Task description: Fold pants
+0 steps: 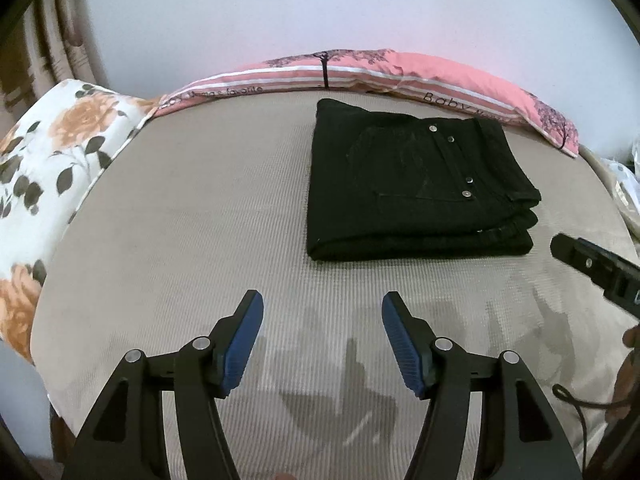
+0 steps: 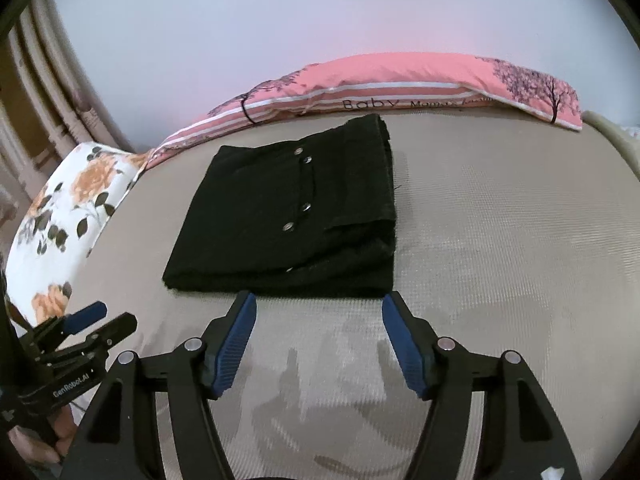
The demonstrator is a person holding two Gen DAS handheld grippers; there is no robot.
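Black pants (image 1: 416,184) lie folded into a thick rectangle on the beige bed surface (image 1: 192,216), silver studs showing on the top layer. In the right wrist view the same pants (image 2: 288,216) sit just beyond my fingertips. My left gripper (image 1: 322,306) hangs open over bare bed, short of the pants and to their left, with nothing between its blue pads. My right gripper (image 2: 319,306) is open too, empty, its tips close to the near edge of the folded stack. The right gripper shows at the right edge of the left wrist view, and the left gripper (image 2: 102,320) at the lower left of the right wrist view.
A pink striped pillow (image 1: 400,76) runs along the far edge of the bed against a pale wall. A white floral pillow (image 1: 52,160) lies at the left. A person's hand (image 2: 36,444) holds the left gripper's handle. Light items (image 1: 628,188) sit off the bed's right side.
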